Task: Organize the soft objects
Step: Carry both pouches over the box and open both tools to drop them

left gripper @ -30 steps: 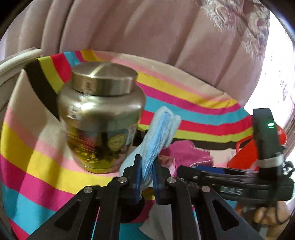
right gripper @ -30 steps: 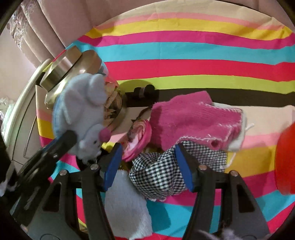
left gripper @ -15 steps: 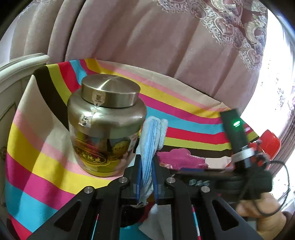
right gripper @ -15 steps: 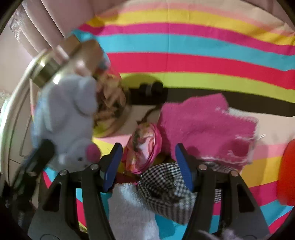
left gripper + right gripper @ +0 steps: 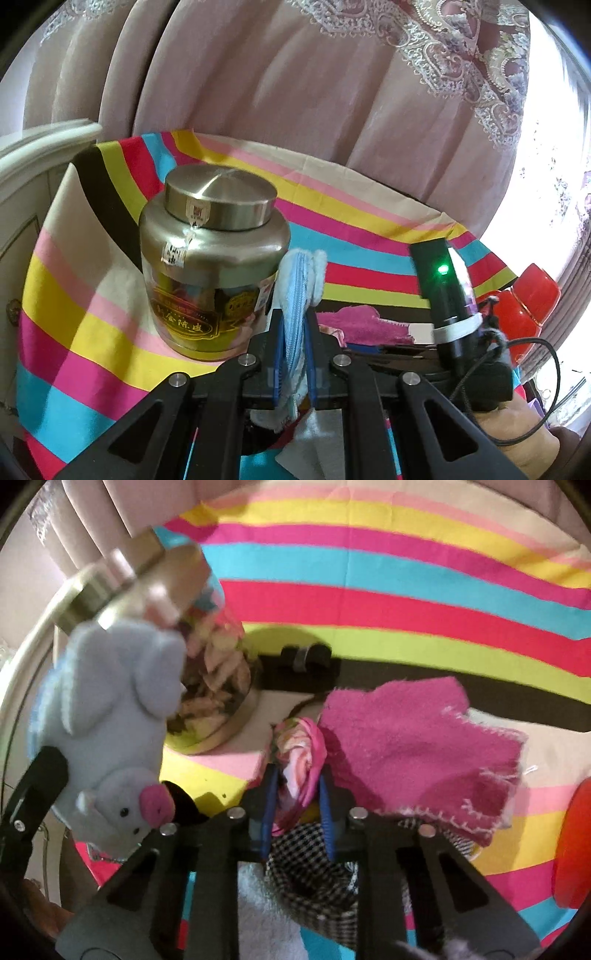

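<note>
My left gripper (image 5: 293,332) is shut on a light blue plush pig (image 5: 299,291) and holds it up beside the metal-lidded jar (image 5: 210,258). The pig also shows in the right wrist view (image 5: 110,720), hanging at the left. My right gripper (image 5: 297,790) is shut on a pink patterned soft pouch (image 5: 301,760). A magenta knit cloth (image 5: 413,749) lies just right of it. A black-and-white checked cloth (image 5: 314,871) and a white fluffy cloth (image 5: 269,915) lie under the gripper.
A striped tablecloth (image 5: 74,295) covers the table. A red container (image 5: 524,310) stands at the right edge. A small black clip (image 5: 304,657) lies behind the jar. Pink curtains (image 5: 295,92) hang behind. White furniture (image 5: 33,147) is at the left.
My right gripper has closed from open onto the pink patterned pouch. My left gripper has lifted the plush pig higher and pulled back.
</note>
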A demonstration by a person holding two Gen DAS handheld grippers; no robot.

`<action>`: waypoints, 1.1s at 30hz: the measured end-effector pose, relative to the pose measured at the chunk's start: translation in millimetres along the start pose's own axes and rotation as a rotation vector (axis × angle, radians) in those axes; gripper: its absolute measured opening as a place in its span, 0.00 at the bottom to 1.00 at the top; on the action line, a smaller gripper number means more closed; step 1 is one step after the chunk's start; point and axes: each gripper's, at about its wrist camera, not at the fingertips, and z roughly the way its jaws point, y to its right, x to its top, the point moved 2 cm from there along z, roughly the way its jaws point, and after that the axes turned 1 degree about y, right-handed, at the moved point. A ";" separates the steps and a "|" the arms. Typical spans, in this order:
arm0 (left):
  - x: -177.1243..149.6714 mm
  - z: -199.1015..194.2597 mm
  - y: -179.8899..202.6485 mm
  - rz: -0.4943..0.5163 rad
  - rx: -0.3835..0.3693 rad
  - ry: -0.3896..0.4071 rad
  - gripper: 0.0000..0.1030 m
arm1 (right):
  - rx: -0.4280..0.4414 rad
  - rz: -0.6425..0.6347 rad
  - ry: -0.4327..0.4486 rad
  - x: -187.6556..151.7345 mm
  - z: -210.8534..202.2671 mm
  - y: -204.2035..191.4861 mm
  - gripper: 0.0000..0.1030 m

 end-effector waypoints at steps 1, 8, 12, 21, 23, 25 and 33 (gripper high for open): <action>0.9 -2.6 2.4 0.002 0.000 0.007 0.10 | 0.005 0.003 0.021 0.0 -7.6 1.5 0.19; 6.3 -18.9 28.5 0.032 -0.021 0.037 0.10 | 0.029 0.036 0.130 -6.1 -69.2 15.2 0.17; 10.5 -33.9 50.5 0.054 -0.046 0.062 0.10 | 0.043 0.075 0.189 -16.0 -106.7 34.6 0.17; 2.5 -61.1 115.6 0.111 -0.165 0.062 0.10 | -0.015 0.147 0.285 -72.2 -207.9 103.3 0.17; -5.6 -64.0 133.4 0.121 -0.208 0.043 0.10 | -0.046 0.174 0.288 -89.9 -224.5 122.7 0.17; -15.1 -66.0 157.1 0.145 -0.255 0.019 0.10 | -0.082 0.203 0.292 -109.2 -242.8 143.7 0.17; -56.5 -74.4 241.7 0.223 -0.428 -0.090 0.10 | -0.214 0.323 0.267 -192.1 -300.6 219.5 0.17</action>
